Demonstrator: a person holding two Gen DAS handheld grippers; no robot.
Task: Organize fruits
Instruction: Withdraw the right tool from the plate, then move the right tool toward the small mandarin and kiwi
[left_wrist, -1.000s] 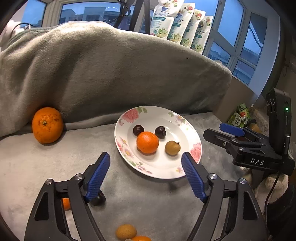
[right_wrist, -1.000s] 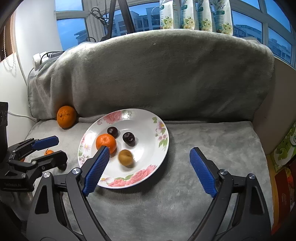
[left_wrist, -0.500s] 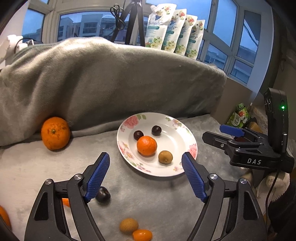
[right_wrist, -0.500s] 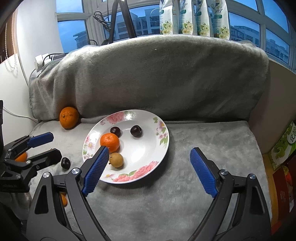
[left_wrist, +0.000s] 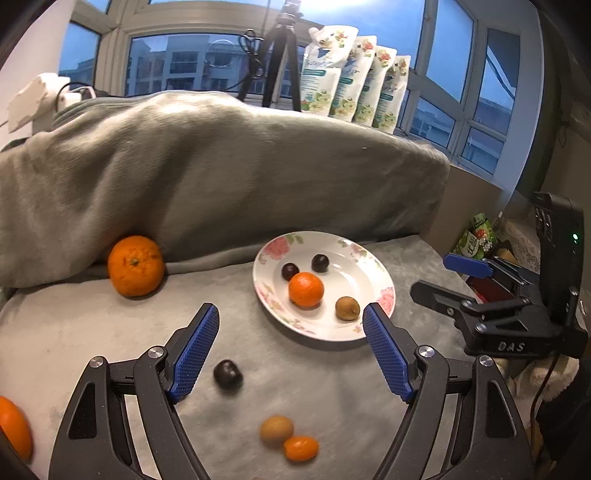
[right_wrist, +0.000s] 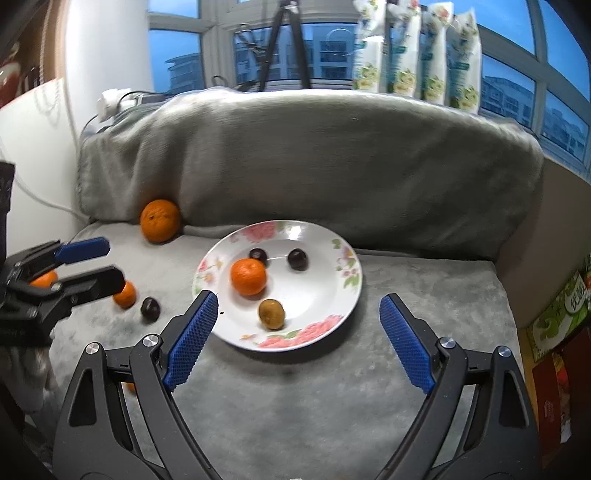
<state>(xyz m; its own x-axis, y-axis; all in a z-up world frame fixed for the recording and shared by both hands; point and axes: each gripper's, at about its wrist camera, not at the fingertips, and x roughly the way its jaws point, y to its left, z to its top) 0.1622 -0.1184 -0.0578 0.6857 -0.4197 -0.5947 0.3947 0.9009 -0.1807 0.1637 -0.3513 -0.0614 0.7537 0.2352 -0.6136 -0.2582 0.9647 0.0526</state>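
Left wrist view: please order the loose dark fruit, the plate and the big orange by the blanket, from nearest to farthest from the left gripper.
From the left gripper:
1. Loose dark fruit, beside its left finger.
2. Plate, ahead, right.
3. Big orange, far left, against the blanket.

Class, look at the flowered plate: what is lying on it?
On the plate: one orange, two dark fruits, one brown fruit. Nothing covers them.
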